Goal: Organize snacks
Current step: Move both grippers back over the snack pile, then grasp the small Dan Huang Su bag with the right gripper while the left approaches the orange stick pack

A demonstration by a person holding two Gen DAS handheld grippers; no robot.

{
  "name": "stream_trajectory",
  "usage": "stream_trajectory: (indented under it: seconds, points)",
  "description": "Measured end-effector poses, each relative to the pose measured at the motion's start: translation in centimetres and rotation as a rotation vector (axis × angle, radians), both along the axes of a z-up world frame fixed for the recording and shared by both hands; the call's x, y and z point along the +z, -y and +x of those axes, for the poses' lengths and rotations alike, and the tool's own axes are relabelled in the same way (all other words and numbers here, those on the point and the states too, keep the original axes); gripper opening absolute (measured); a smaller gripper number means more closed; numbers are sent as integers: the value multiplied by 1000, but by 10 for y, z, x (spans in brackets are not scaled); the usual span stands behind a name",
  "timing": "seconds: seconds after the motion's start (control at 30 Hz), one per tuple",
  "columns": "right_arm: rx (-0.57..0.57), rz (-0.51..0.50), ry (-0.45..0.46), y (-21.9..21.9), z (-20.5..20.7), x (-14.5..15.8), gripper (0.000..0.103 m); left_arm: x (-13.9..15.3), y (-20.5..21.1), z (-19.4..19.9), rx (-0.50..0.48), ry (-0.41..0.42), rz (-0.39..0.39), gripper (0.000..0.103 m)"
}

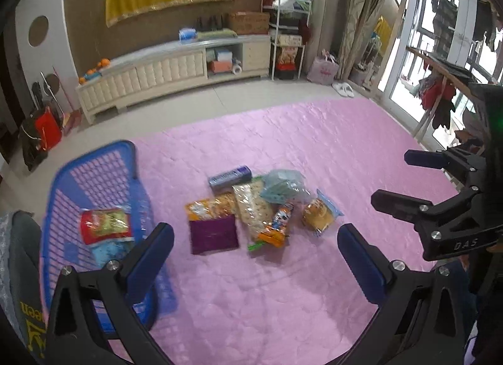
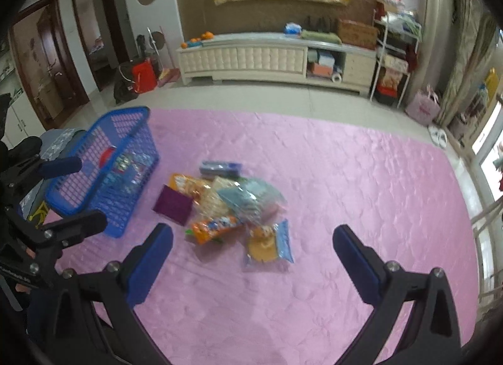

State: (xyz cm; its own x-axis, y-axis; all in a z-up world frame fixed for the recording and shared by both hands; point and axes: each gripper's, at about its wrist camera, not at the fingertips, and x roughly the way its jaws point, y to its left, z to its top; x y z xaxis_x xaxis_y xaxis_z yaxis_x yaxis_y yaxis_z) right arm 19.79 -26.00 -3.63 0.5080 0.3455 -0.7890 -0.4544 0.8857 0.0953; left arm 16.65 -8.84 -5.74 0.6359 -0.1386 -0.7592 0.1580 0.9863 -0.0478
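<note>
Spread wide on the left gripper (image 1: 255, 250), fingers (image 1: 151, 258) empty, held above the pink rug (image 1: 314, 151). Spread just as wide on the right gripper (image 2: 253, 255), fingers (image 2: 355, 261) also holding nothing.

Heaped on the rug ahead of both pairs of fingers: a pile of snacks (image 1: 257, 204), well apart from the pads and touched by none. Nearest the left gripper's gap, a purple packet (image 1: 213, 234) and an orange wrapper (image 1: 278, 223), lying just beyond the fingertips. Further back in the pile, a cracker pack (image 1: 251, 204), a pale green bag (image 1: 284, 187) and a grey-blue box (image 1: 231, 176). Out on the right edge of the pile, a round cake in clear wrap (image 1: 319, 214); in the right wrist view the same cake (image 2: 267, 247) sits between the two fingers and slightly ahead of them.

To the left of the pile, a blue basket (image 1: 63, 195), standing on the rug, partly behind the left finger. Inside it, a red and green packet (image 1: 105, 225) over something light blue.
</note>
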Motion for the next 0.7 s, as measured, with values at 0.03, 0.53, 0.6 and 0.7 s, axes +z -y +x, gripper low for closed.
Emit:
stream_trajectory:
  seconds: [0.03,0.53,0.6,0.7]
  points:
    - [-4,-2,-11,3,3,-6,103,-8,4,6,-3,-17,7,103]
    - [60,-49,-177,3,50,-108,103,-98,16,52,-35,-200,43,103]
    - [77,-56,-199,-4,55,-116,103,-104,15,54,-38,-208,48,103]
    - [87,-55,-226,-7,63,-126,102,-112,13,60,-33,-225,44,103]
